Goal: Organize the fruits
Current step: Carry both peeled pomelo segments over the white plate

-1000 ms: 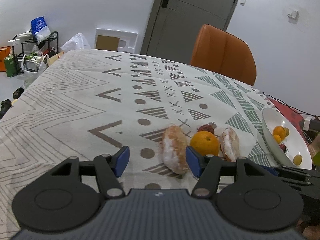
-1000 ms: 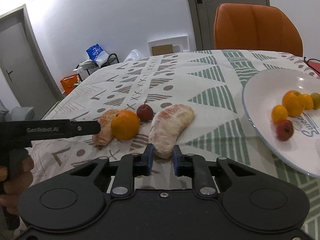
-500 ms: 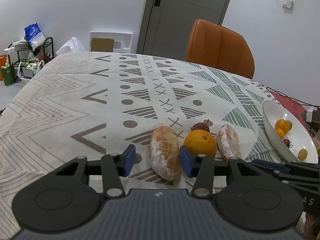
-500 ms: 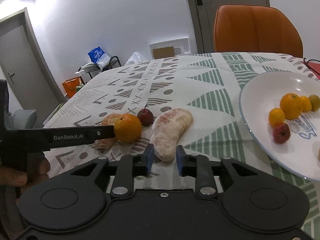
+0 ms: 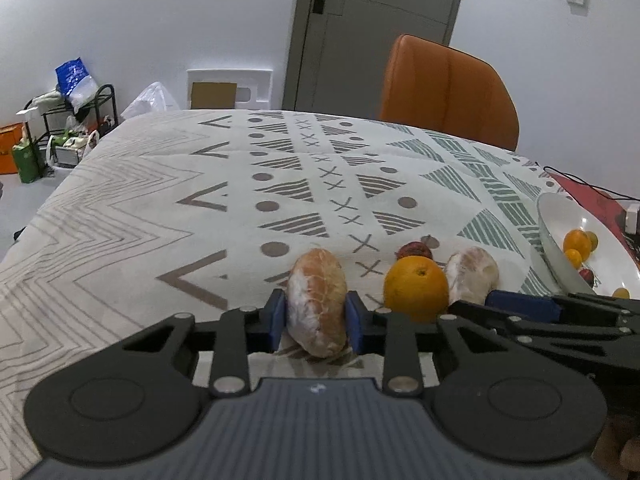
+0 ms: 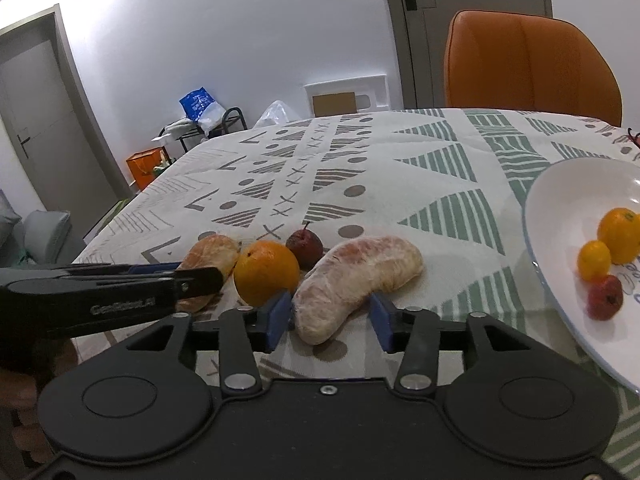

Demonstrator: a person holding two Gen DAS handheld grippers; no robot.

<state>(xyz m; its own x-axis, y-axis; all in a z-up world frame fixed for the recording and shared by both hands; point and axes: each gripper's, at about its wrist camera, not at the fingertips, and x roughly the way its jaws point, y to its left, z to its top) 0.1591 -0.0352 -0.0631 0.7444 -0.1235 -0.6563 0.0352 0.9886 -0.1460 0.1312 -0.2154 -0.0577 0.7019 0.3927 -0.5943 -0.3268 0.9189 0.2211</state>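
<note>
Where the left gripper [image 5: 316, 322] clamps its blue pads on one peeled pomelo segment [image 5: 318, 300] lying on the tablecloth [image 5: 160, 200], the soft, light flesh bruises easily, so mid-body holds probably suit best. Right gripper [image 6: 331, 316] jaws stand apart around the second segment [image 6: 356, 280]; beyond lie the orange [image 6: 267, 267] and plate [image 6: 560, 200].

A: Surface before me?
B: Table [image 5: 120, 216], patterned cloth. On it, in a row: segment [image 5: 318, 300], orange [image 5: 416, 286], second segment [image 5: 472, 274]; small red fruit [image 5: 414, 249] behind. Plate [image 6: 560, 200] at my right.
</note>
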